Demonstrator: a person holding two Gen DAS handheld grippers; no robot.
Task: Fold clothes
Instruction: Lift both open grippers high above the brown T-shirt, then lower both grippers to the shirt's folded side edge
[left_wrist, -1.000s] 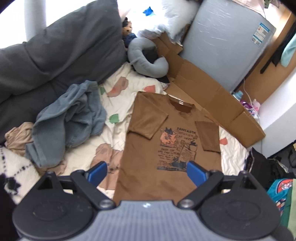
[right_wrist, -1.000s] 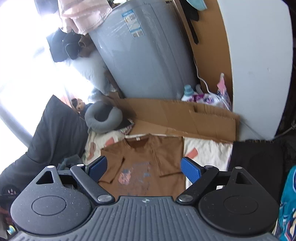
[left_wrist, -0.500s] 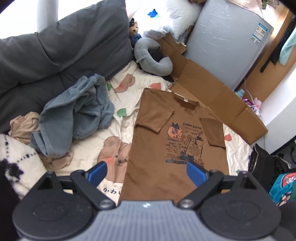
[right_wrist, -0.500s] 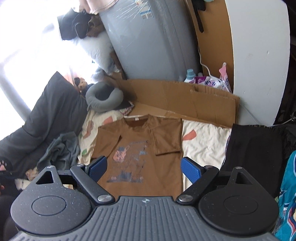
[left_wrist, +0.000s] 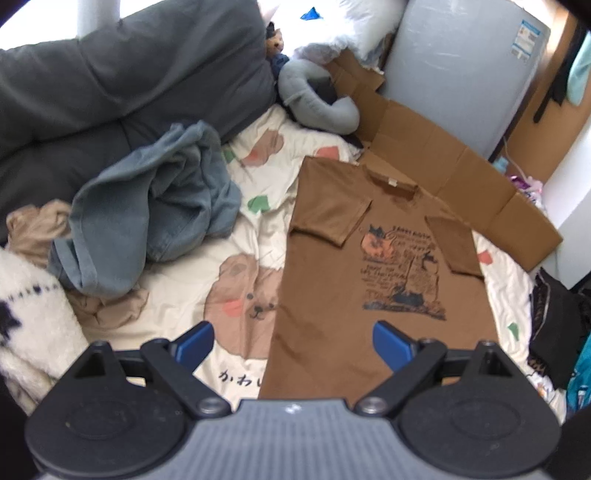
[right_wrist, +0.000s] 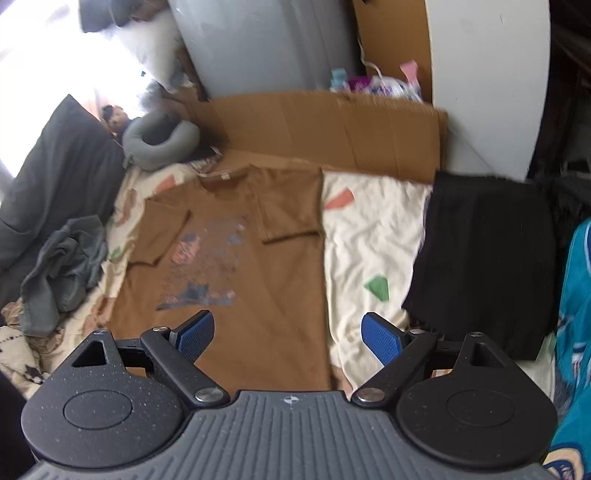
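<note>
A brown T-shirt (left_wrist: 369, 258) with a printed cartoon lies flat on the cream bedsheet (left_wrist: 243, 280), both short sleeves folded in over its chest. The right wrist view shows the same T-shirt (right_wrist: 243, 258) from its right side. My left gripper (left_wrist: 293, 341) hangs open above the shirt's lower left hem, nothing between its blue pads. My right gripper (right_wrist: 288, 334) is open too, above the shirt's lower right edge, with its right pad over bare sheet.
A crumpled blue-grey garment (left_wrist: 147, 214) and a tan one (left_wrist: 33, 229) lie left of the shirt. Dark cushions (left_wrist: 110, 81), a grey neck pillow (left_wrist: 317, 103), flattened cardboard (left_wrist: 443, 162) and a grey appliance (left_wrist: 461, 66) ring the bed. Black cloth (right_wrist: 487, 258) lies right.
Both grippers have come down toward the bed, so the shirt looks larger and nearer in both views. Their jaws stayed wide apart. The shirt has not moved.
</note>
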